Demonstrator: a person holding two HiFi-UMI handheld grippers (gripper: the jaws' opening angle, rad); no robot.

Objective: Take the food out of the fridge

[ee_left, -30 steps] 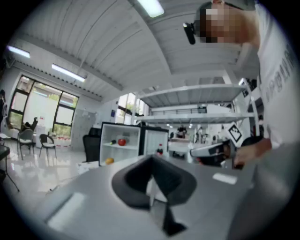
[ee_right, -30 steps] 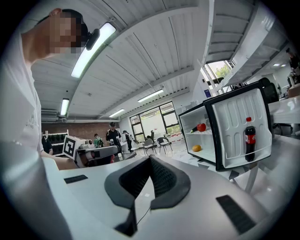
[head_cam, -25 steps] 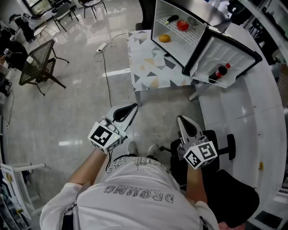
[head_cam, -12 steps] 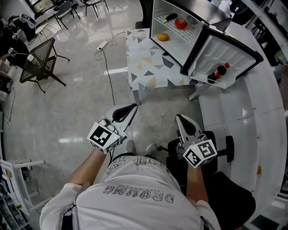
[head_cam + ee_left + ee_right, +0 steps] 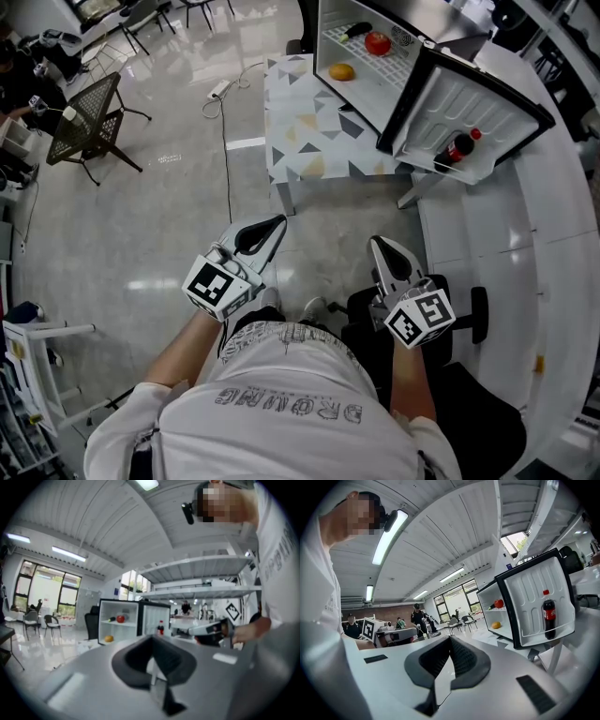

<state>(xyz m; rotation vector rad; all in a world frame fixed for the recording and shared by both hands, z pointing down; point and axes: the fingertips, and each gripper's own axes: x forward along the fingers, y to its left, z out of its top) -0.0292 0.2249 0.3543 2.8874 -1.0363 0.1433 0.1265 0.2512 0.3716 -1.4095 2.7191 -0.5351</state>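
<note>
White open fridge [image 5: 372, 92] at 1 o'clock on patterned table [image 5: 305, 131]; red fruit [image 5: 378, 43], orange [image 5: 342, 71] inside, bottle [image 5: 457, 150] in door; left gripper [image 5: 278, 223], right gripper [image 5: 377, 247] near centre, jaws closed, empty

The white cotton T-shirt [image 5: 286, 412] bears grey outlined capitals across the chest, upside down in the head view, seemingly "DROWNG"; the middle letters are unsure. Black-and-white square code markers sit on the cubes of the left gripper [image 5: 282, 219] and the right gripper [image 5: 373, 243]; the red label on the dark plastic cola bottle [image 5: 549, 614] is too small to read.
</note>
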